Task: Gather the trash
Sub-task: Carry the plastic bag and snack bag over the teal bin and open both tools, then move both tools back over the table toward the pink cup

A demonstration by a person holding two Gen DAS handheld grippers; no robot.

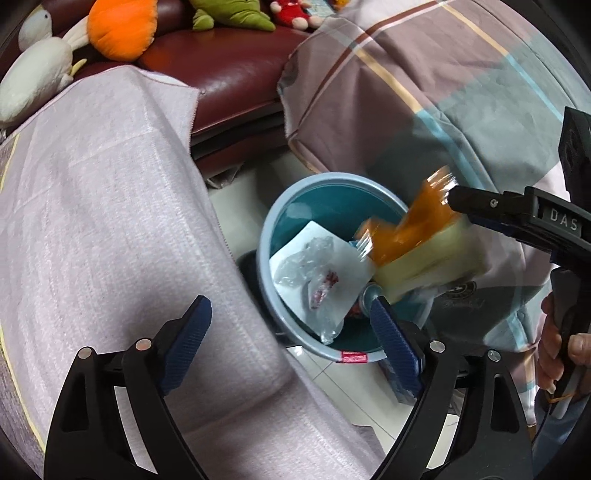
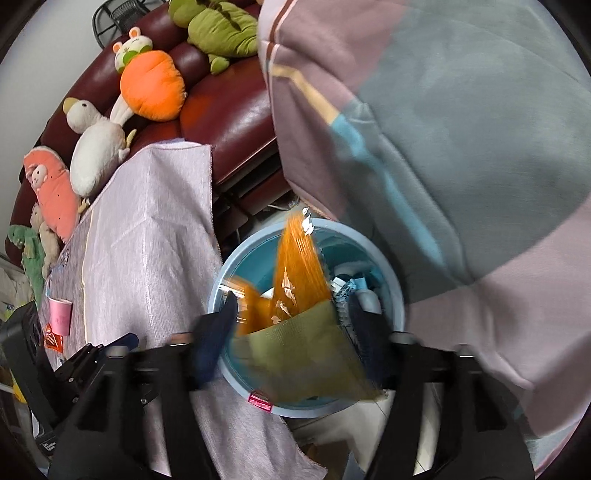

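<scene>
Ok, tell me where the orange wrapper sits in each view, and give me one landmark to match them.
Left wrist view: the orange wrapper is right of centre, blurred, over the right rim of the blue bin, at the tip of the right gripper.
Right wrist view: it is at centre, above the bin, between the open fingers.
Shared landmark: the orange carrot plush on the sofa.

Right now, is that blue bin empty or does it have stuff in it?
Not empty: the blue bin holds white paper and crumpled clear plastic.
</scene>
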